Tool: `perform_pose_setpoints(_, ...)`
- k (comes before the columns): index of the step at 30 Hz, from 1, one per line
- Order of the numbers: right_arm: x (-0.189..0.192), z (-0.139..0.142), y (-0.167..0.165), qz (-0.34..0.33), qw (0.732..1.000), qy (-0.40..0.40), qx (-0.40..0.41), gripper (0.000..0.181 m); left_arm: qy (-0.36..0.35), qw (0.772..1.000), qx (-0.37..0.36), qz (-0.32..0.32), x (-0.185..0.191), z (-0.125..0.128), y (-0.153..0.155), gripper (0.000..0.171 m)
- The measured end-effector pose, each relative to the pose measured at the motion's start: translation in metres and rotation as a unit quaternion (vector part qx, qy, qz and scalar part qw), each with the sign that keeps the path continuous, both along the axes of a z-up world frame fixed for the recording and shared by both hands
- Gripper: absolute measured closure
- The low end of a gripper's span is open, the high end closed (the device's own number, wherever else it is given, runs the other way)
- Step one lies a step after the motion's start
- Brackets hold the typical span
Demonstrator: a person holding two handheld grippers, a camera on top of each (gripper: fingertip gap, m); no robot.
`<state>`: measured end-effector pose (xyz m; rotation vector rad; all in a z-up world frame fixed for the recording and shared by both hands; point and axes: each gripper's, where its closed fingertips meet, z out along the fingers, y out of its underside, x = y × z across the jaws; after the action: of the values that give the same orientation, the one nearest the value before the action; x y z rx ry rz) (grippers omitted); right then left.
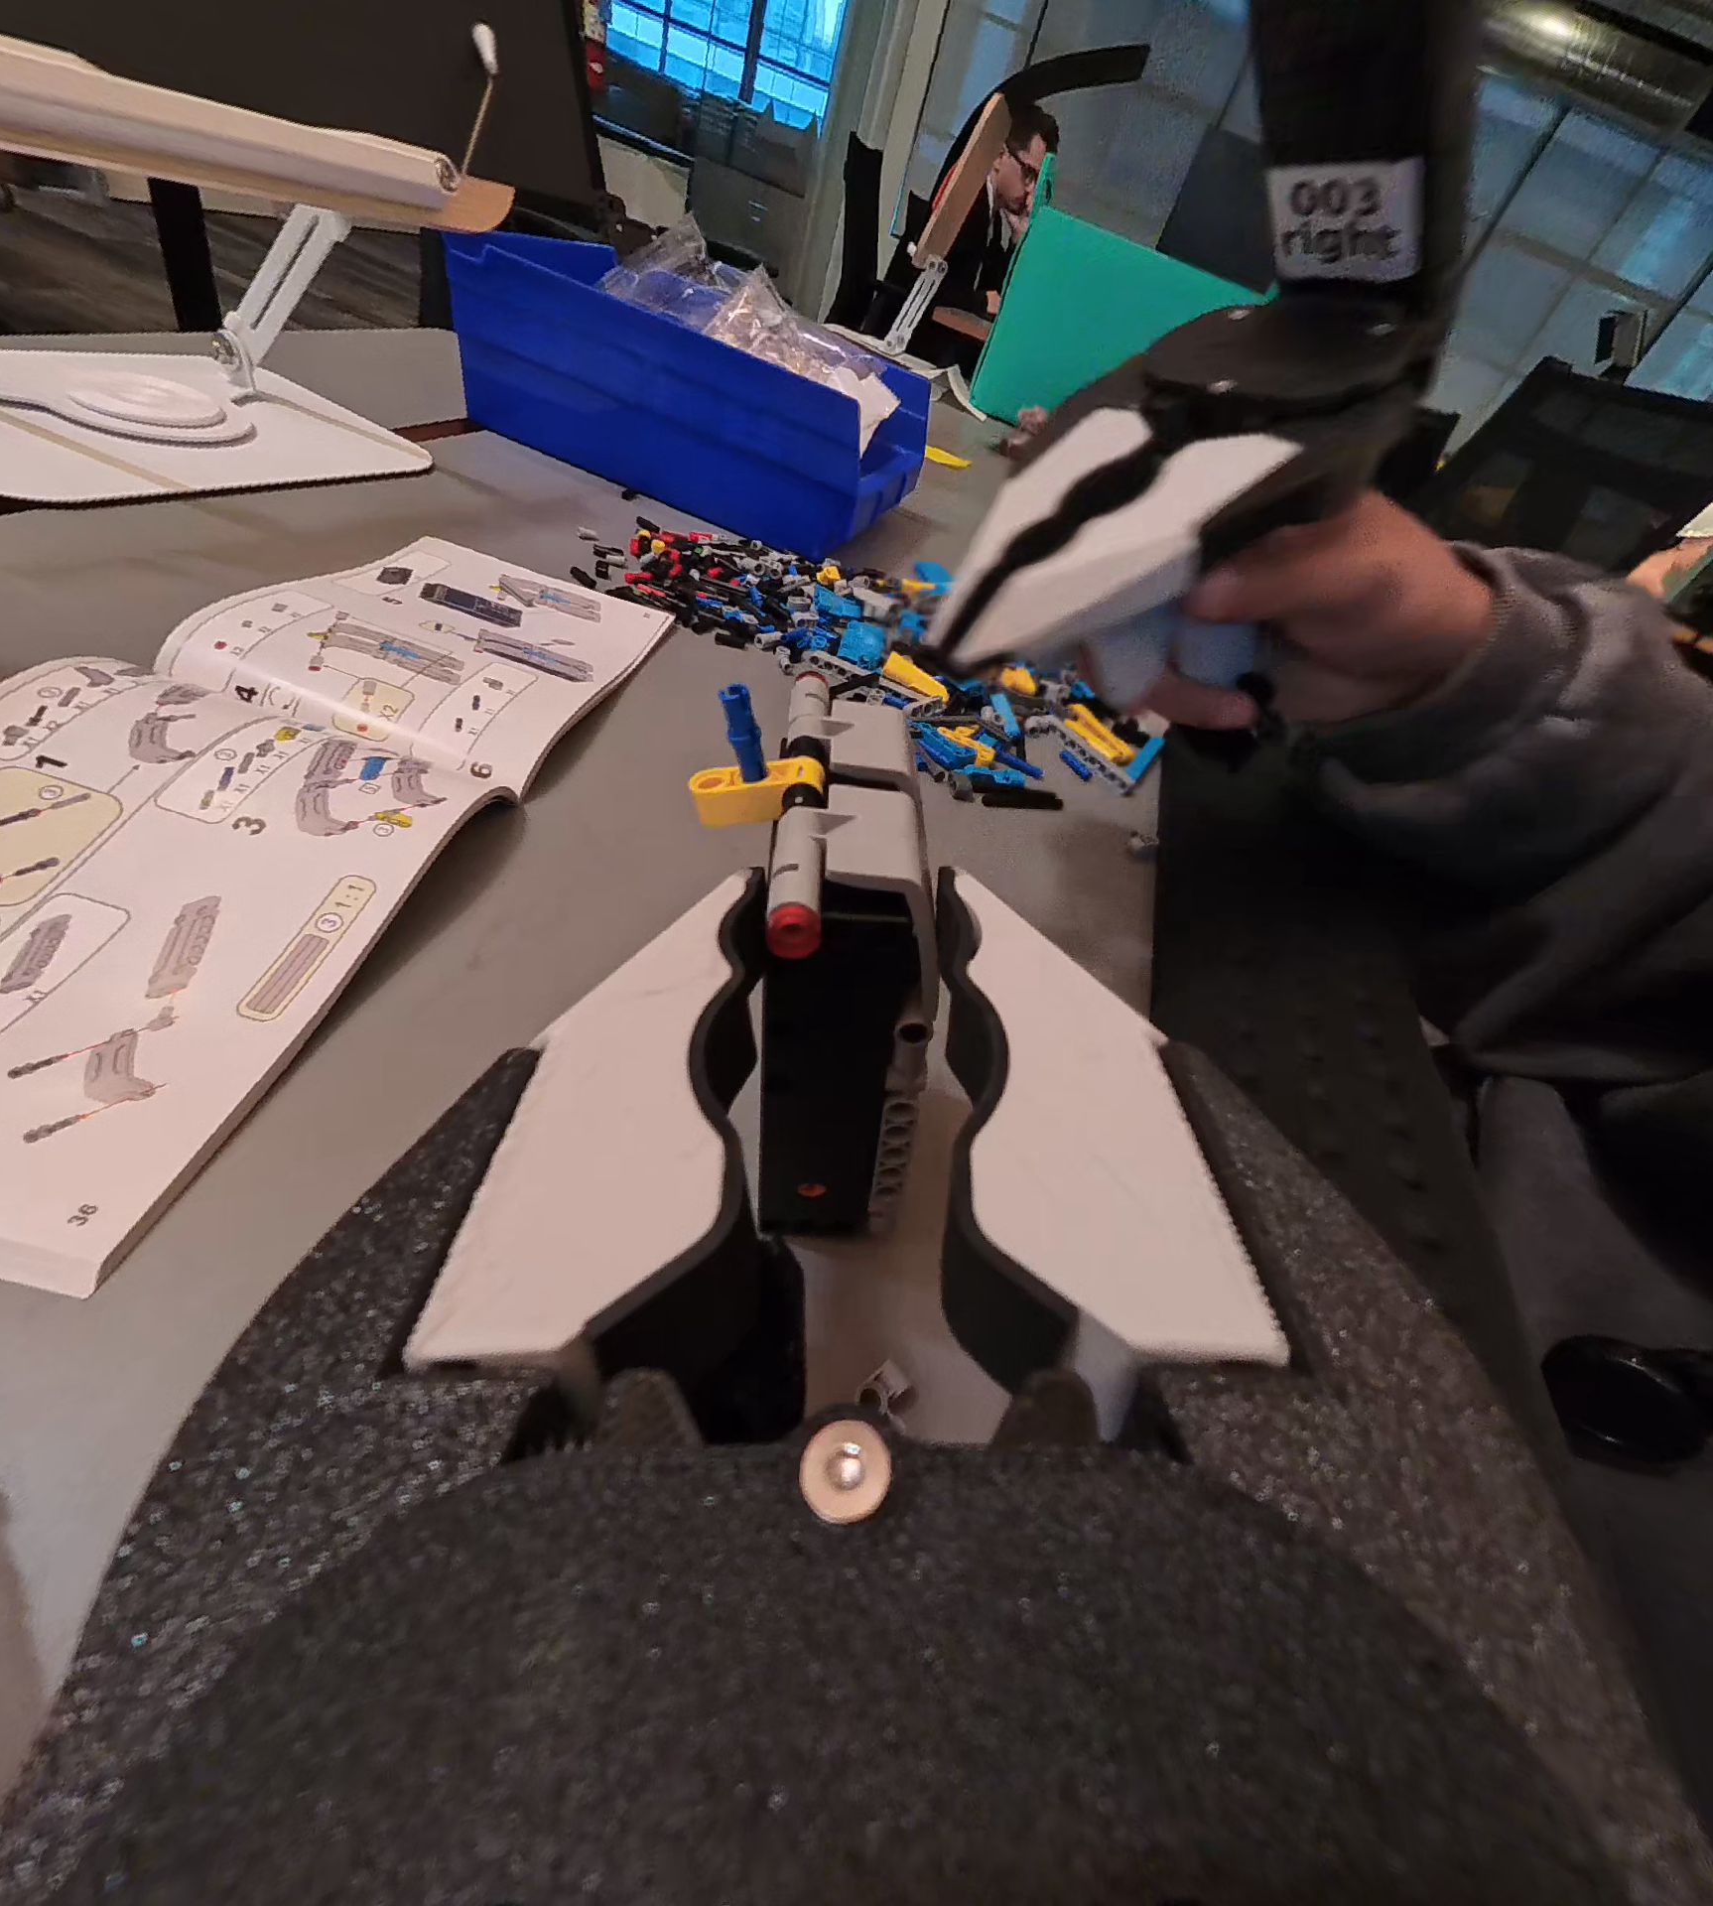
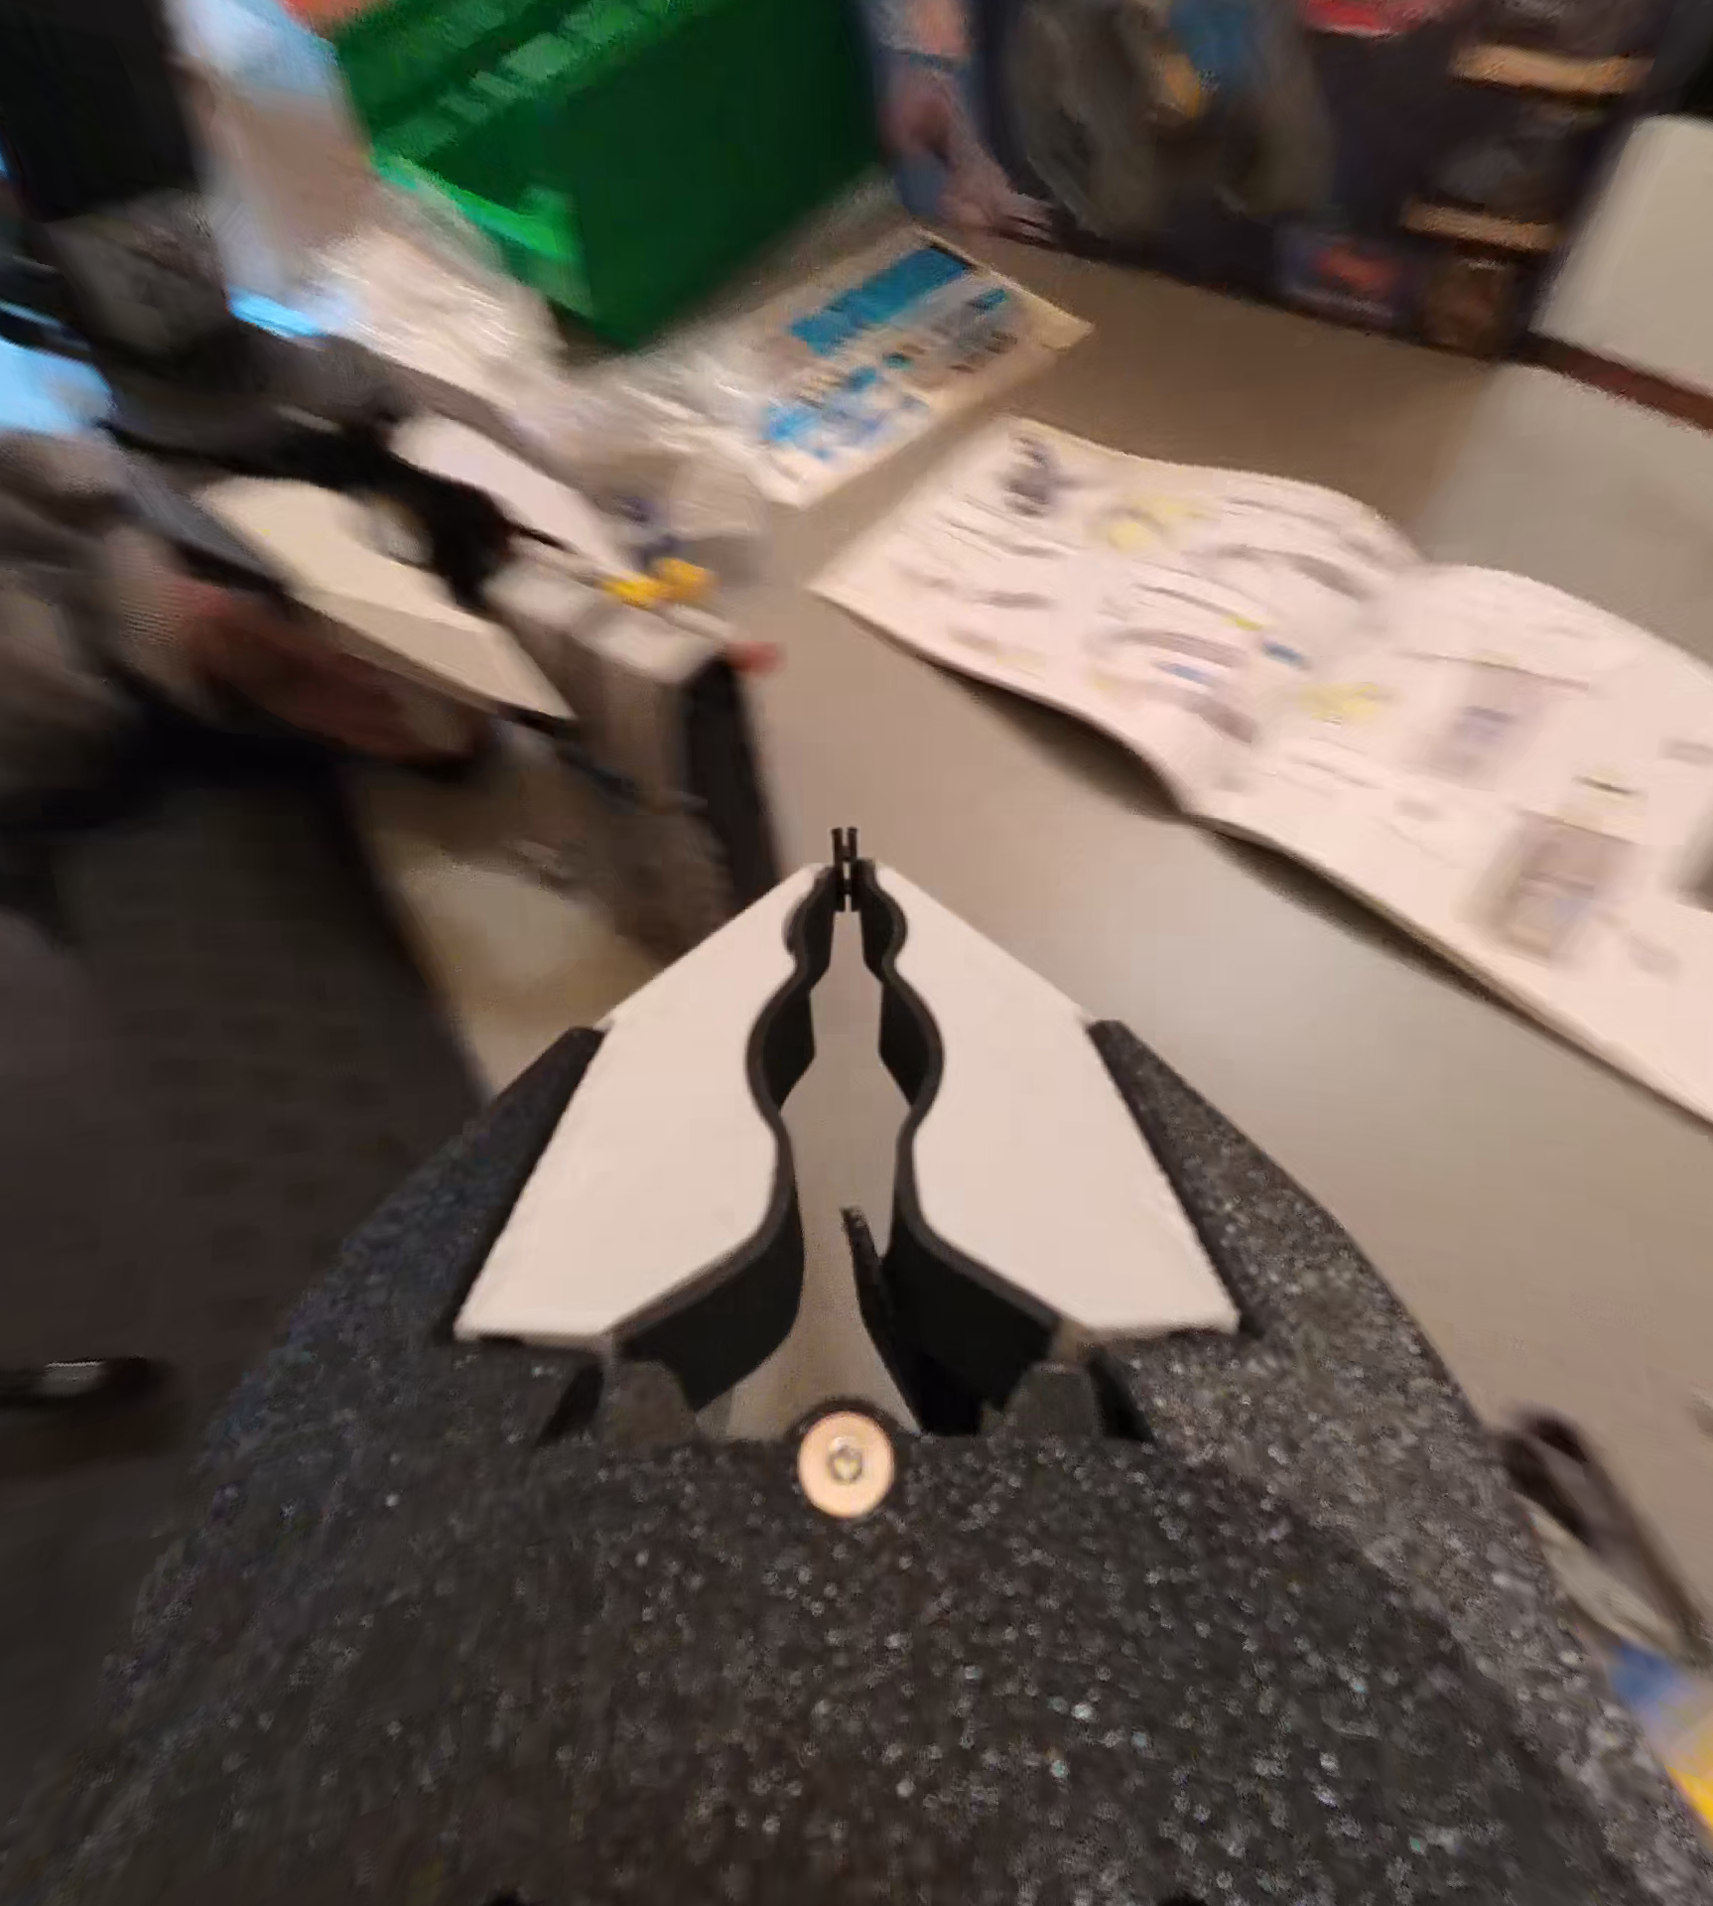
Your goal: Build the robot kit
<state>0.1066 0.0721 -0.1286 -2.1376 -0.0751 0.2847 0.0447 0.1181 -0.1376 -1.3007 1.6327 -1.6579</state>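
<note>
My left gripper (image 1: 847,897) is shut on a grey and black brick assembly (image 1: 863,825). The assembly carries a grey axle with a red end (image 1: 793,928), a yellow connector (image 1: 754,789) and an upright blue pin (image 1: 741,727). My right gripper (image 2: 844,877) is shut on a small black pin (image 2: 843,861) that sticks out past its fingertips. In the left wrist view the right gripper (image 1: 945,645) hangs over a pile of loose bricks (image 1: 894,639). In the blurred right wrist view the left gripper (image 2: 481,639) shows at the left.
An open instruction booklet (image 1: 213,825) lies on the grey table (image 1: 543,928), also in the right wrist view (image 2: 1347,670). A blue bin (image 1: 667,392) with plastic bags stands behind the pile. A white stand (image 1: 110,413) is at the far left. A green bin (image 2: 626,155) is farther off. The left gripper's tips are roughly 9 cm from the right gripper's.
</note>
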Motion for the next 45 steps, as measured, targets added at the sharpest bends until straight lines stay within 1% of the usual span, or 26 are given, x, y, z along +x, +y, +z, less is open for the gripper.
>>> perform_pose_setpoints(1, -0.029, 0.005, 0.003, 0.029, 0.999, 0.035, 0.001, 0.178, -0.003, 1.000, 0.007, -0.001, -0.001, 0.000, -0.001, 0.140)
perform_pose_setpoints(2, -0.051, 0.006, 0.004, 0.045, 0.997, 0.063, -0.008, 0.178, -0.006, 1.000, 0.014, -0.003, -0.002, 0.000, -0.003, 0.140)
perform_pose_setpoints(4, -0.078, 0.005, 0.009, 0.046, 0.990, 0.131, -0.010, 0.178, -0.011, 1.000, 0.029, -0.005, -0.003, 0.000, -0.006, 0.140)
perform_pose_setpoints(5, -0.088, 0.000, 0.011, 0.046, 0.983, 0.176, -0.022, 0.178, -0.013, 0.999, 0.035, -0.007, -0.004, 0.000, -0.007, 0.140)
perform_pose_setpoints(7, -0.094, -0.007, 0.015, 0.028, 0.966, 0.256, -0.020, 0.178, -0.017, 0.999, 0.046, -0.008, -0.005, 0.000, -0.009, 0.140)
perform_pose_setpoints(9, -0.091, -0.003, 0.019, 0.005, 0.938, 0.347, -0.003, 0.178, -0.021, 0.998, 0.055, -0.009, -0.006, -0.001, -0.011, 0.140)
perform_pose_setpoints(10, -0.086, 0.001, 0.021, -0.008, 0.926, 0.376, 0.011, 0.177, -0.023, 0.998, 0.062, -0.009, -0.006, -0.001, -0.012, 0.140)
perform_pose_setpoints(12, -0.077, 0.000, 0.021, -0.032, 0.920, 0.391, 0.022, 0.178, -0.027, 0.997, 0.072, -0.006, -0.006, -0.001, -0.013, 0.140)
perform_pose_setpoints(17, -0.077, -0.006, 0.021, -0.051, 0.912, 0.407, 0.022, 0.178, -0.032, 0.995, 0.096, 0.015, -0.005, -0.002, -0.014, 0.140)
perform_pose_setpoints(18, -0.077, -0.007, 0.022, -0.055, 0.914, 0.401, 0.027, 0.179, -0.033, 0.994, 0.104, 0.023, -0.004, -0.002, -0.014, 0.140)
perform_pose_setpoints(19, -0.075, -0.007, 0.023, -0.061, 0.922, 0.380, 0.034, 0.178, -0.033, 0.992, 0.116, 0.032, -0.004, -0.002, -0.014, 0.139)
perform_pose_setpoints(21, -0.074, -0.010, 0.021, -0.064, 0.955, 0.289, 0.031, 0.178, -0.034, 0.990, 0.133, 0.041, -0.004, -0.002, -0.013, 0.140)
perform_pose_setpoints(22, -0.071, -0.014, 0.018, -0.060, 0.974, 0.217, 0.021, 0.179, -0.033, 0.989, 0.137, 0.046, -0.003, -0.003, -0.012, 0.139)
perform_pose_setpoints(23, -0.060, -0.020, 0.012, -0.066, 0.990, 0.121, 0.001, 0.178, -0.032, 0.989, 0.135, 0.048, -0.003, -0.003, -0.010, 0.139)
perform_pose_setpoints(24, -0.044, -0.024, 0.004, -0.066, 0.997, 0.016, -0.019, 0.178, -0.029, 0.990, 0.128, 0.049, -0.003, -0.003, -0.009, 0.139)
perform_pose_setpoints(25, -0.034, -0.027, -0.006, -0.037, 0.996, -0.075, -0.040, 0.178, -0.027, 0.991, 0.121, 0.050, -0.002, -0.003, -0.008, 0.139)
perform_pose_setpoints(26, -0.021, -0.038, -0.019, -0.011, 0.983, -0.166, -0.084, 0.178, -0.027, 0.992, 0.116, 0.049, -0.002, -0.003, -0.007, 0.139)
perform_pose_setpoints(27, 0.002, -0.050, -0.034, -0.006, 0.958, -0.253, -0.139, 0.178, -0.028, 0.992, 0.112, 0.046, -0.002, -0.003, -0.008, 0.139)
perform_pose_setpoints(28, 0.013, -0.065, -0.049, 0.030, 0.935, -0.299, -0.185, 0.178, -0.029, 0.992, 0.111, 0.046, -0.002, -0.003, -0.008, 0.139)
perform_pose_setpoints(29, 0.017, -0.081, -0.064, 0.062, 0.924, -0.302, -0.227, 0.178, -0.029, 0.992, 0.111, 0.045, -0.002, -0.002, -0.008, 0.139)
perform_pose_setpoints(30, 0.022, -0.092, -0.073, 0.070, 0.920, -0.289, -0.256, 0.178, -0.030, 0.992, 0.111, 0.043, -0.002, -0.002, -0.009, 0.139)
perform_pose_setpoints(31, 0.025, -0.097, -0.079, 0.077, 0.919, -0.278, -0.267, 0.178, -0.031, 0.992, 0.111, 0.041, -0.002, -0.002, -0.010, 0.139)
perform_pose_setpoints(33, 0.028, -0.096, -0.081, 0.082, 0.924, -0.263, -0.265, 0.178, -0.032, 0.992, 0.114, 0.042, -0.002, -0.002, -0.009, 0.139)
perform_pose_setpoints(34, 0.025, -0.097, -0.084, 0.091, 0.926, -0.242, -0.275, 0.178, -0.032, 0.992, 0.113, 0.040, -0.002, -0.002, -0.010, 0.139)
perform_pose_setpoints(37, 0.025, -0.103, -0.096, 0.108, 0.919, -0.216, -0.311, 0.178, -0.031, 0.993, 0.109, 0.039, -0.003, -0.002, -0.009, 0.139)
perform_pose_setpoints(45, 0.024, -0.104, -0.098, 0.115, 0.917, -0.192, -0.329, 0.176, -0.029, 0.994, 0.102, 0.036, -0.003, -0.002, -0.009, 0.139)
